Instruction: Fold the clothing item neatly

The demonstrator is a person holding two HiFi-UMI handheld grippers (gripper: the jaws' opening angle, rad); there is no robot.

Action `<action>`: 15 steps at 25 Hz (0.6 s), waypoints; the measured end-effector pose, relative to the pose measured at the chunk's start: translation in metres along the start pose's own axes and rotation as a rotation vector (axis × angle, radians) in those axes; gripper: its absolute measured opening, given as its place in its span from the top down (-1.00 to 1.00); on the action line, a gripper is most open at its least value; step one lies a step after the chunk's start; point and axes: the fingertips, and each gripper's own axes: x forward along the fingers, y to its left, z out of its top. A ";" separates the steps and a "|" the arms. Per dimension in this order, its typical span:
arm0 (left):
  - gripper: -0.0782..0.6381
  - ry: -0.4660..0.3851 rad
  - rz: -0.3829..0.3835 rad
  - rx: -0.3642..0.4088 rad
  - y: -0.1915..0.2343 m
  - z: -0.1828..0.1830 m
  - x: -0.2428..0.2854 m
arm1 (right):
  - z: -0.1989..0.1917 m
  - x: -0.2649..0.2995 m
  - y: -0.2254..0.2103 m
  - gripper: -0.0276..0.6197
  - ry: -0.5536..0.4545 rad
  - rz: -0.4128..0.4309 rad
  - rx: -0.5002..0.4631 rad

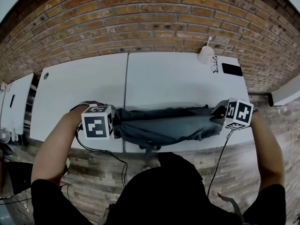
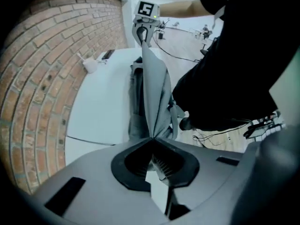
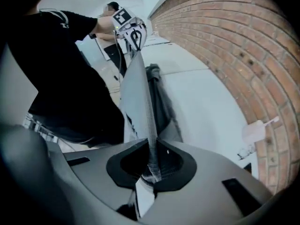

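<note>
Where the garment sits: the dark grey garment is stretched in a long band between the two grippers at 6 o'clock on the table, over its near edge, close to the person's body. Its top edge is pulled into a straight line and the rest hangs below in soft folds. Whether the lowest folds touch the tabletop I cannot tell.
Left gripper: the left gripper, at 8 o'clock, points steeply down. Its jaws are pressed almost together, pinching one end of the fabric edge.
Right gripper: the right gripper, at 4 o'clock, has its jaws likewise nearly closed on the other end, a thin ridge of cloth nipped between them.
Step in hand: this looks like holding the piece up and taut before laying down a fold.
Doing it well: keep both ends level and evenly tensioned (slack in the middle would set a crooked crease). Then lay the held edge down squarely toward 12 o'clock so the edges meet. A loose cord dangling at 6 o'clock likely needs tucking in.
Surface: a white table, smooth and mostly bare, with a seam running from 12 to 6 o'clock just left of centre.
Far corner: at 1 o'clock stand a pale cup, glasses and a dark phone, well apart from the cloth.
Room: a red brick wall runs behind the table at 12 o'clock. Plank-pattern floor and black cables show below.
</note>
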 end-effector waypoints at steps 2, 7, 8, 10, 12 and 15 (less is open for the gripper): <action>0.73 0.027 0.047 -0.031 0.034 -0.002 0.010 | -0.001 0.012 -0.036 0.81 -0.001 -0.089 0.034; 0.75 0.209 0.081 -0.128 0.086 -0.041 0.082 | -0.028 0.086 -0.089 0.81 0.125 -0.177 0.088; 0.75 0.245 0.083 -0.143 0.091 -0.050 0.098 | -0.034 0.100 -0.093 0.81 0.140 -0.178 0.110; 0.75 0.247 0.095 -0.166 0.096 -0.056 0.124 | -0.040 0.120 -0.097 0.81 0.126 -0.183 0.163; 0.75 0.196 0.148 -0.168 0.106 -0.055 0.134 | -0.037 0.124 -0.102 0.81 0.092 -0.192 0.174; 0.73 0.108 0.227 -0.208 0.118 -0.060 0.130 | -0.037 0.116 -0.106 0.74 0.030 -0.191 0.175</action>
